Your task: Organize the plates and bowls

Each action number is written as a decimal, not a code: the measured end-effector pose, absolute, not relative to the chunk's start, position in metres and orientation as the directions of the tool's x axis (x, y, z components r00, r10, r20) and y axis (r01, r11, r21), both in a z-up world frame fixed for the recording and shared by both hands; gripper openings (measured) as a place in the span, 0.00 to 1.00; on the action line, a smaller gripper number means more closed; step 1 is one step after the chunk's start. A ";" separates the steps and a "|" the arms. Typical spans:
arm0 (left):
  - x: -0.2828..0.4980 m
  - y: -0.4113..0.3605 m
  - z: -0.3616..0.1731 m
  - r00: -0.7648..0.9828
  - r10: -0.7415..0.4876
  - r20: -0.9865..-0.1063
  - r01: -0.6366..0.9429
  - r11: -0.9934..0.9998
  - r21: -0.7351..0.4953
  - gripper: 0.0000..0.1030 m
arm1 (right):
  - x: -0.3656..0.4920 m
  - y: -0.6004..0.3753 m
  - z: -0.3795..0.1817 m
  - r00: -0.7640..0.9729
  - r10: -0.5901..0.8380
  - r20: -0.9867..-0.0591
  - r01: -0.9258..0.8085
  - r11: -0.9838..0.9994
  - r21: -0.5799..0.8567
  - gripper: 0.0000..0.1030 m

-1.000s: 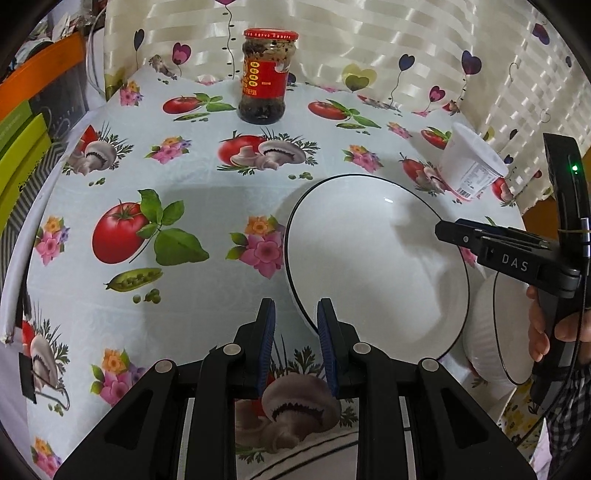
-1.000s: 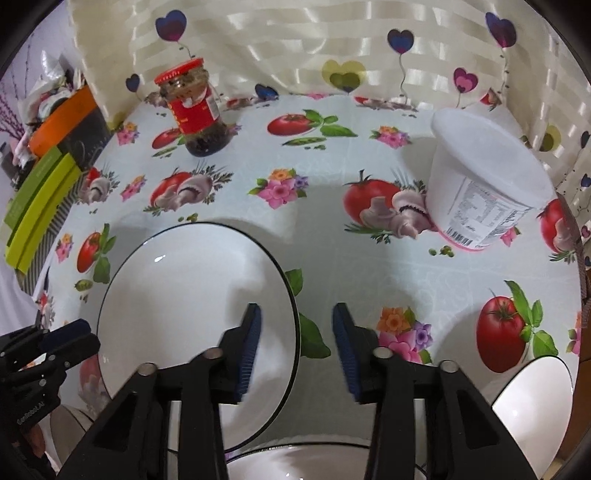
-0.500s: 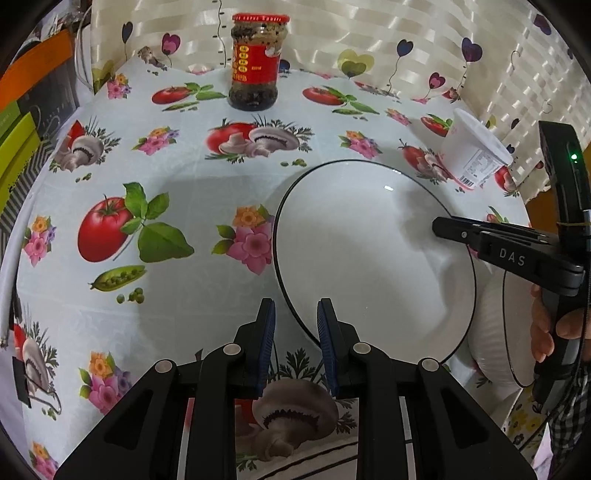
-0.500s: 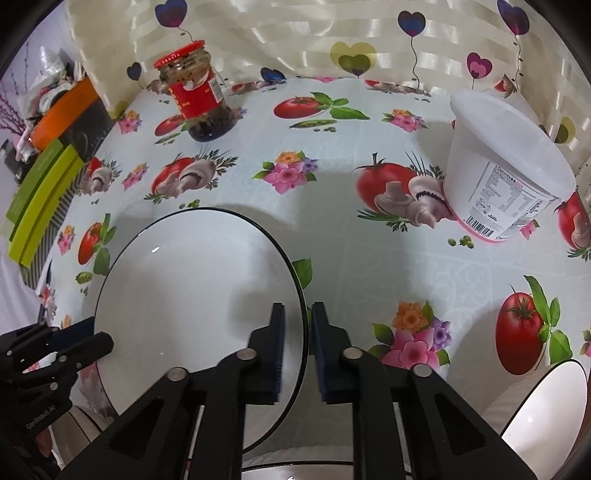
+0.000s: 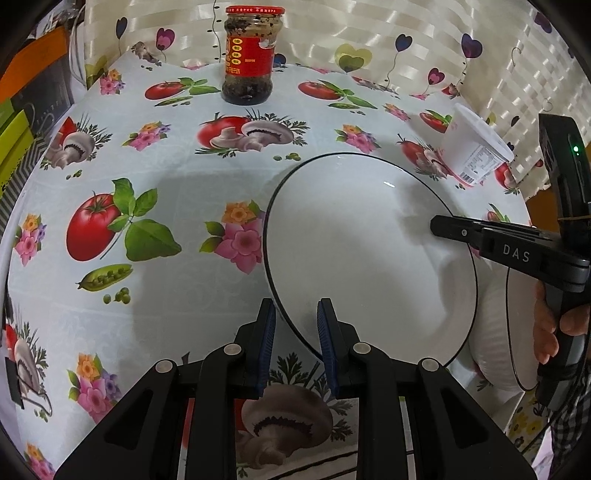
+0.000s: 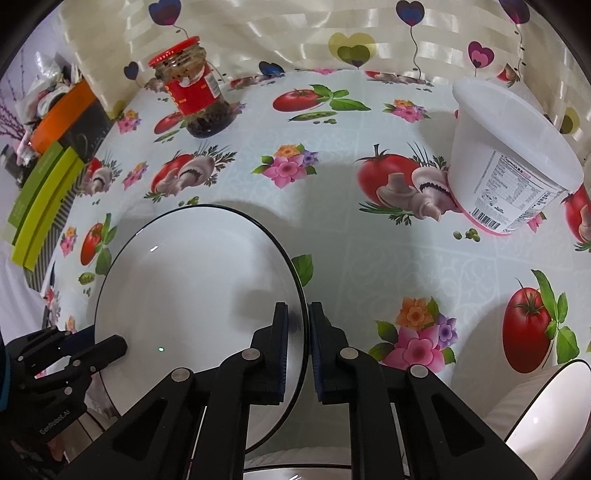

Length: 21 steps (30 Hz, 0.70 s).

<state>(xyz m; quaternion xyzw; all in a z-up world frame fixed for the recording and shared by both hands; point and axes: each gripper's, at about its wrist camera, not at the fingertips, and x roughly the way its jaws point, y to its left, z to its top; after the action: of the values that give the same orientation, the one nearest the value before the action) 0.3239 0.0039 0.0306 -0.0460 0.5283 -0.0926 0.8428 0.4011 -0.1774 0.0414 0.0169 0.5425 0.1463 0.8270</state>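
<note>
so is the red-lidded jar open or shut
Shut: the red lid sits on the jar, which stands upright on the tablecloth.

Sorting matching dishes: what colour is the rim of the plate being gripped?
Black line on a white plate, clearest in the right wrist view.

Right hand-held gripper [image 6: 297, 347] clamped, left hand-held gripper [image 5: 296, 345] parted.

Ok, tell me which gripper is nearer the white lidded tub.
Right. The right gripper, clamped on the plate rim, sits on the side toward the white tub. The left gripper straddles the plate's opposite rim, farther from the tub.
</note>
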 end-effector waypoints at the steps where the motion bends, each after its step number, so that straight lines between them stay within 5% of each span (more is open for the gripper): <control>1: 0.324 0.004 0.030 0.426 -0.203 -0.882 0.107 0.979 -0.174 0.24 | 0.401 -0.178 0.041 0.366 0.265 -0.892 -0.222 0.956 0.192 0.12; 21: 0.325 0.008 0.031 0.435 -0.208 -0.876 0.081 0.978 -0.192 0.24 | 0.404 -0.180 0.041 0.351 0.282 -0.893 -0.165 0.957 0.237 0.12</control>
<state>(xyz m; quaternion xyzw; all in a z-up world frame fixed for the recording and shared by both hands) 0.3247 0.0075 0.0309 -0.0605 0.5243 -0.0856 0.8450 0.4040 -0.1798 0.0414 0.0528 0.5531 0.1364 0.8202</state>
